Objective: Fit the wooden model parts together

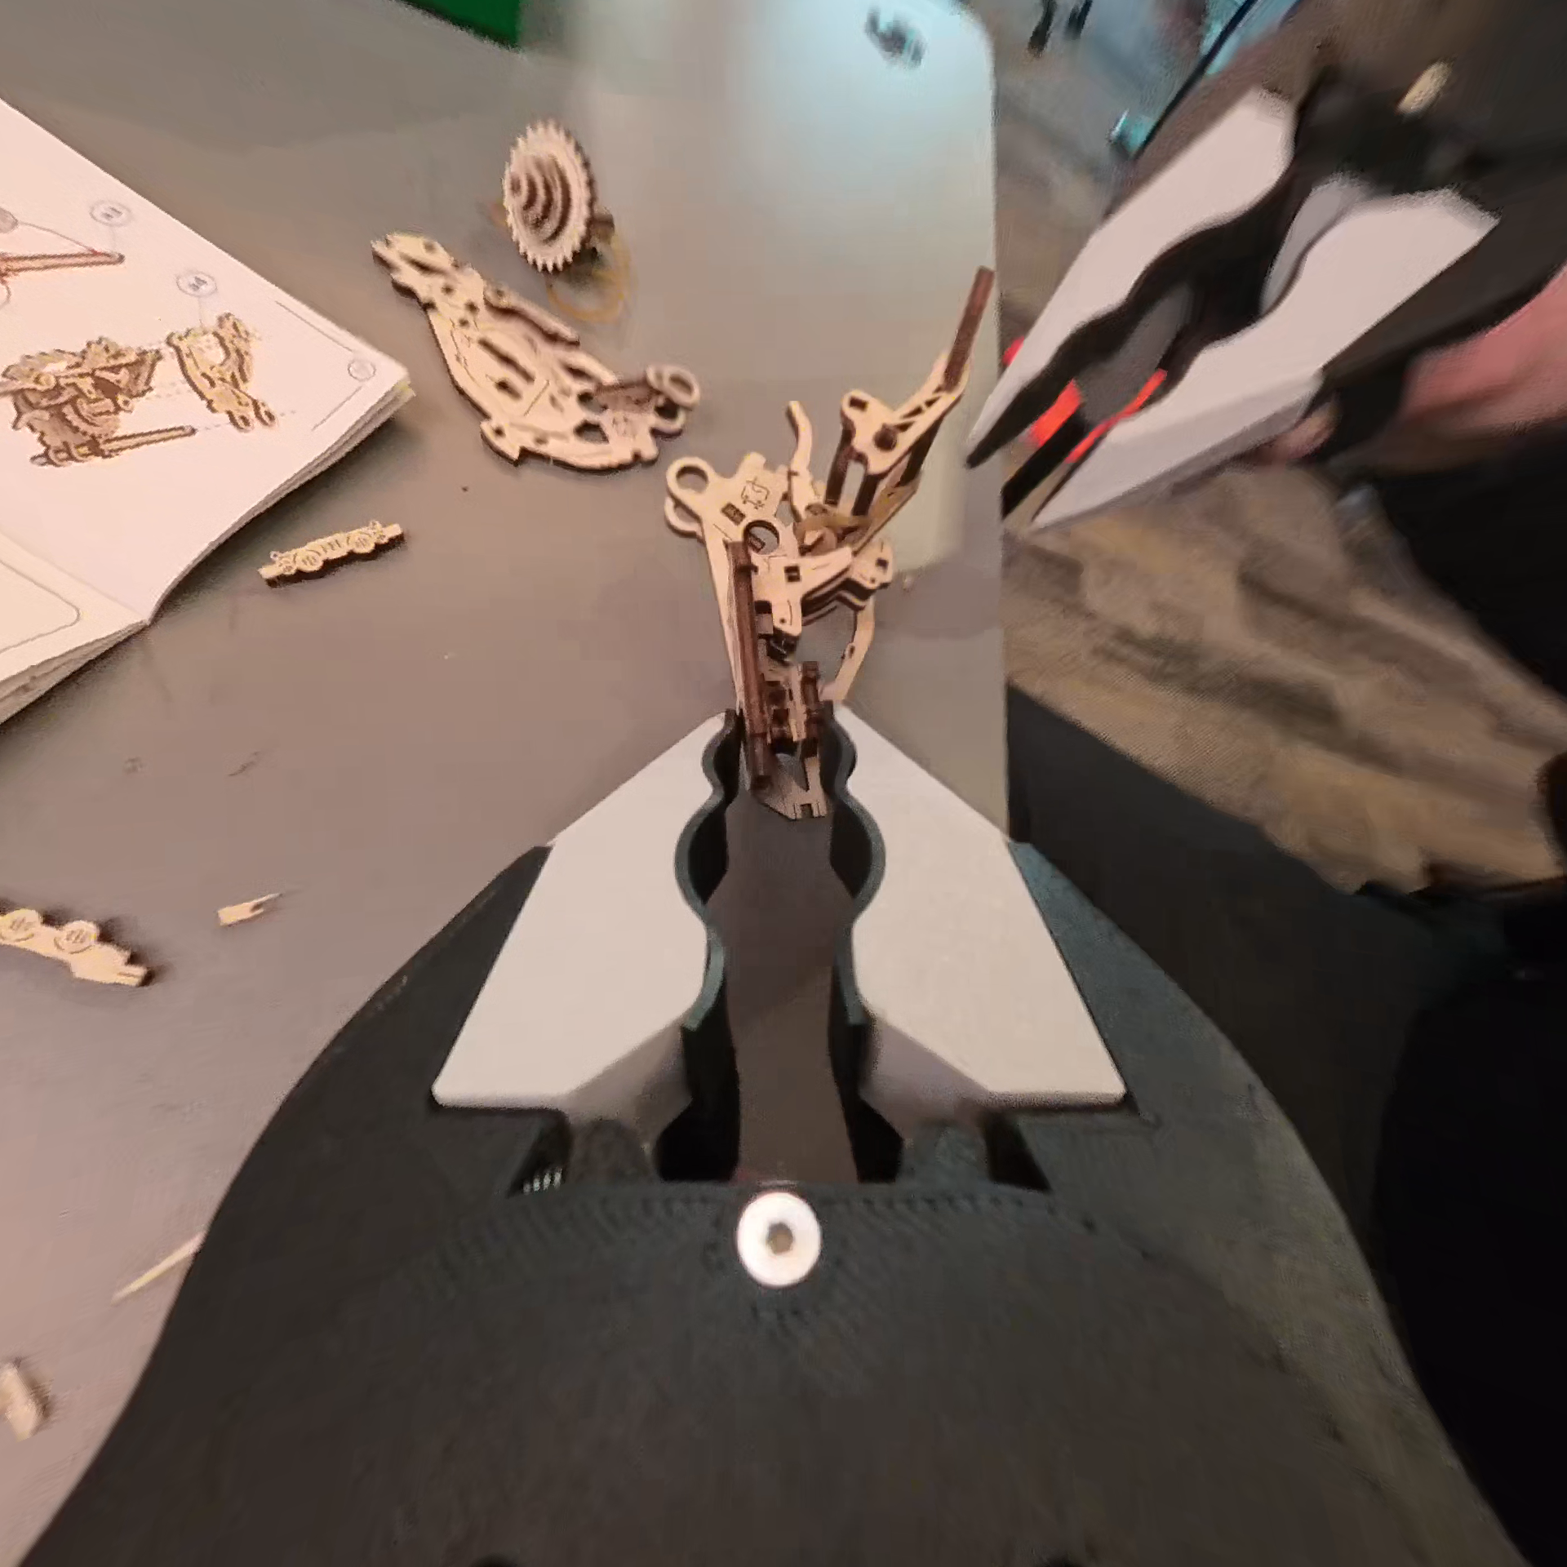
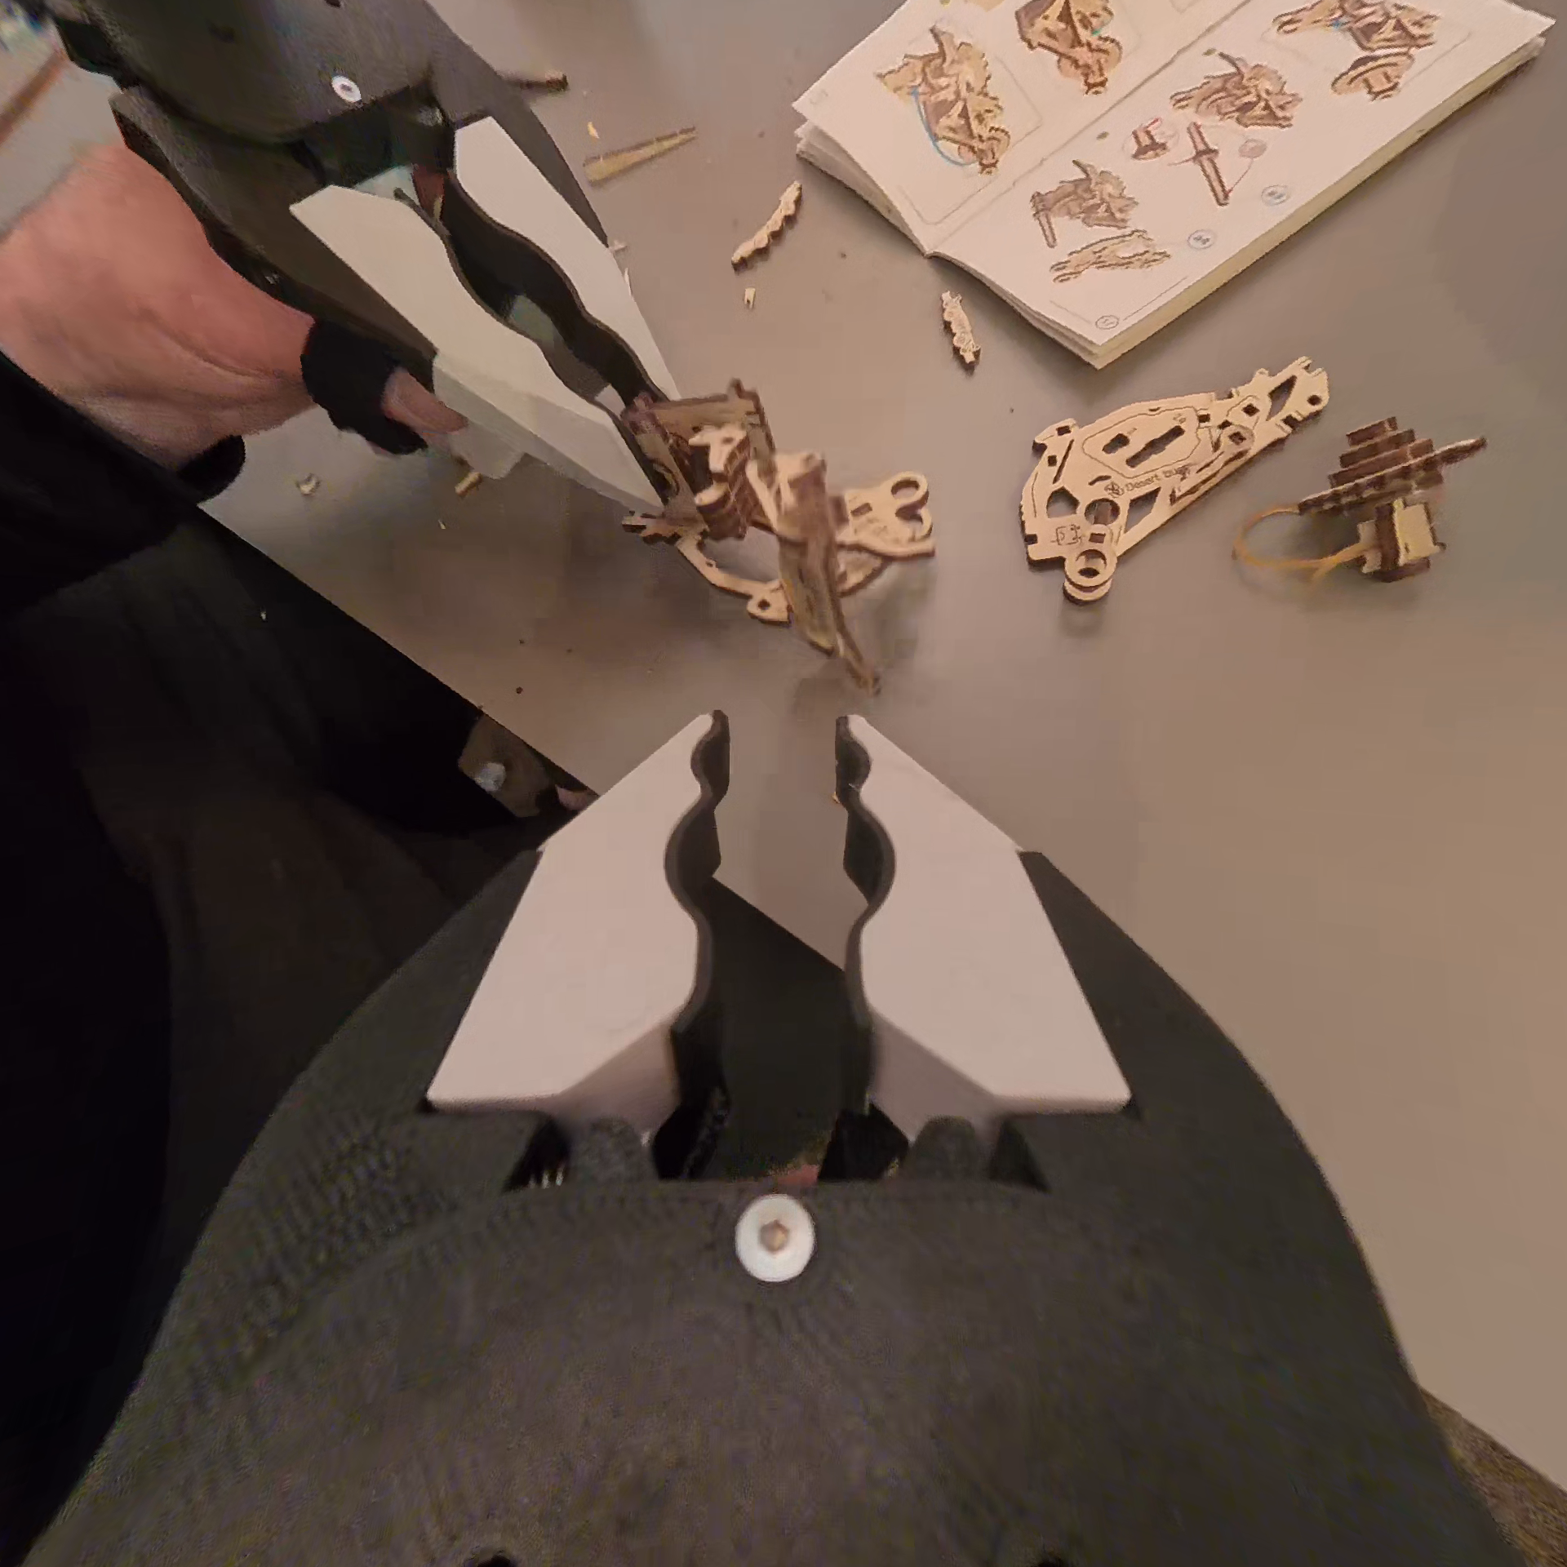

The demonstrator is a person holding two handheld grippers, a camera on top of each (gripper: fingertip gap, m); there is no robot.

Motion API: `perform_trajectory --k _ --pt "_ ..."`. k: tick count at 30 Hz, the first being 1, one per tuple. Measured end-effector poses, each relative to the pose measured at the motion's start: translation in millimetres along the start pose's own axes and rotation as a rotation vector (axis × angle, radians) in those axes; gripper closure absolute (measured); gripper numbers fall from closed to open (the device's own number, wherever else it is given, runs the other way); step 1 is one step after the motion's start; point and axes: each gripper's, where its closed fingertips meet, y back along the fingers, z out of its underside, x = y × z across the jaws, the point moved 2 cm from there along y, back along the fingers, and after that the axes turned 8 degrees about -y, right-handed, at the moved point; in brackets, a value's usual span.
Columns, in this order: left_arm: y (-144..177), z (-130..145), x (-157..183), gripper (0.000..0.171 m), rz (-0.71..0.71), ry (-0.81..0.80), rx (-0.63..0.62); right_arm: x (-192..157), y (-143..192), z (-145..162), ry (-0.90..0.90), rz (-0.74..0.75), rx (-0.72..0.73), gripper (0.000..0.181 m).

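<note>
My left gripper (image 1: pixel 784 746) is shut on a partly built wooden model assembly (image 1: pixel 797 560) and holds it above the grey table; the same assembly shows in the right wrist view (image 2: pixel 763 500), clamped at the left gripper's tips (image 2: pixel 649 449). My right gripper (image 2: pixel 780 738) is open and empty, just short of the assembly's lower strut; in the left wrist view it hovers at the upper right (image 1: pixel 1009 458). A flat wooden side panel (image 1: pixel 526 373) (image 2: pixel 1162 483) and a stepped wooden gear with a rubber band (image 1: pixel 551 203) (image 2: pixel 1374 509) lie on the table.
An open instruction booklet (image 1: pixel 127 424) (image 2: pixel 1170 153) lies on the grey table (image 1: pixel 424 763). Small wooden pieces (image 1: pixel 331 551) (image 1: pixel 76 941) (image 2: pixel 767 225) and scraps are scattered about. The table edge (image 2: pixel 381 627) runs close to the left gripper, with dark clothing below. The gap from one gripper's tips to the other's is roughly 9 centimetres.
</note>
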Motion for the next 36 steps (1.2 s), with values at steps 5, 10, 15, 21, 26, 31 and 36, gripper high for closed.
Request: perform_trajectory --k 5,10,15,21,26,31,36 --pt "10 -22 11 0.156 0.179 0.208 0.216 -12 -9 -2 -0.163 -0.184 0.104 0.151" --pt "9 -31 22 0.155 0.281 0.310 0.344 -22 -23 -21 -0.270 -0.318 0.286 0.150" --pt "5 -35 26 0.154 0.291 0.302 0.389 -33 -26 -34 -0.212 -0.371 0.375 0.164" --pt "6 -39 24 0.155 0.329 0.321 0.428 -35 -16 -47 -0.115 -0.394 0.445 0.180" --pt "4 -32 17 0.154 0.288 0.335 0.366 -31 -25 -44 -0.114 -0.389 0.400 0.181" --pt "-5 -7 11 0.154 0.251 0.417 0.179 -27 -47 -25 -0.160 -0.374 0.252 0.181" --pt "-4 6 4 0.145 0.193 0.425 0.088 -24 -60 -14 -0.168 -0.330 0.157 0.181"
